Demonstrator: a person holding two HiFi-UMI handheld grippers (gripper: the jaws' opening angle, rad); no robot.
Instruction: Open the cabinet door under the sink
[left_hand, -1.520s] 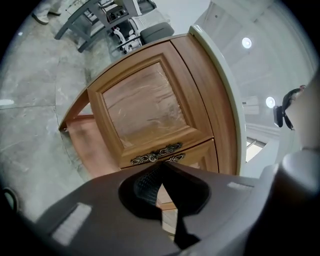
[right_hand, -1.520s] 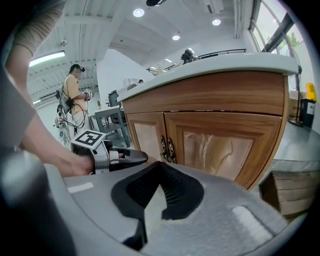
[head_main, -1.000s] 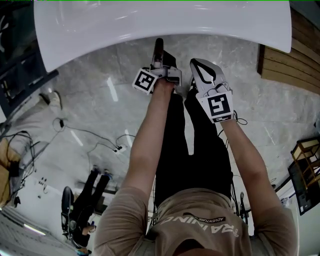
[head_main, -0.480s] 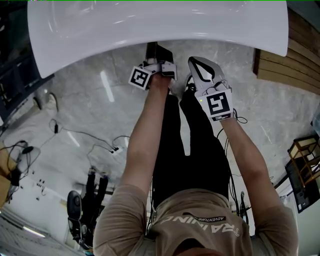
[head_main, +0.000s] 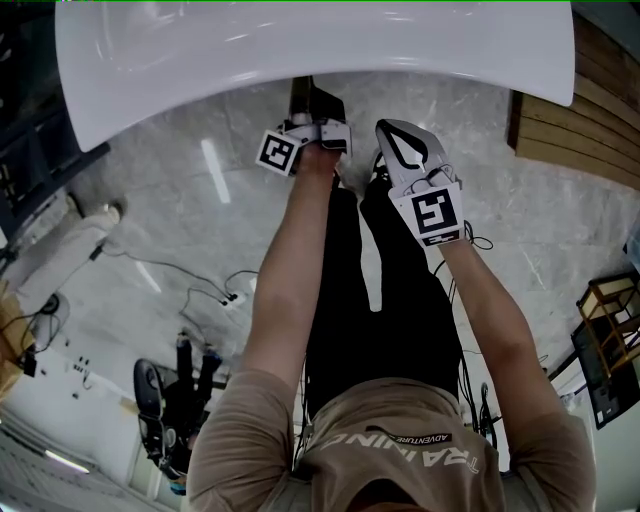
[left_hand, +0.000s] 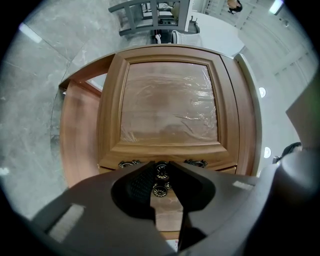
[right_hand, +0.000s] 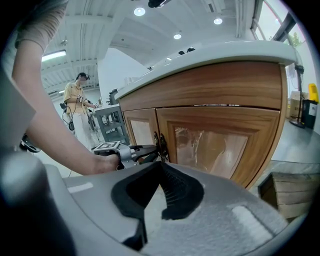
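Observation:
The wooden cabinet (right_hand: 215, 145) stands under the white sink counter (head_main: 300, 50), both its doors closed. In the left gripper view a door's film-covered panel (left_hand: 167, 105) fills the picture. Two dark metal knobs sit side by side where the doors meet. My left gripper (left_hand: 161, 167) has its jaw tips closed round one knob (left_hand: 161, 170), with the other knob (left_hand: 160, 190) just behind. In the right gripper view the left gripper (right_hand: 145, 150) reaches to the knobs (right_hand: 159, 144). My right gripper (head_main: 400, 140) hangs beside it, shut and holding nothing.
A wooden crate (head_main: 560, 120) stands on the floor right of the cabinet. Cables (head_main: 190, 280) trail over the grey marble floor on the left. A metal rack (right_hand: 107, 122) and another person (right_hand: 77, 102) are behind on the left. A small shelf (head_main: 610, 340) is at the right edge.
Both grippers have moved forward toward the cabinet, the left one going further under the counter's edge. Over the last half second they have hardly moved.

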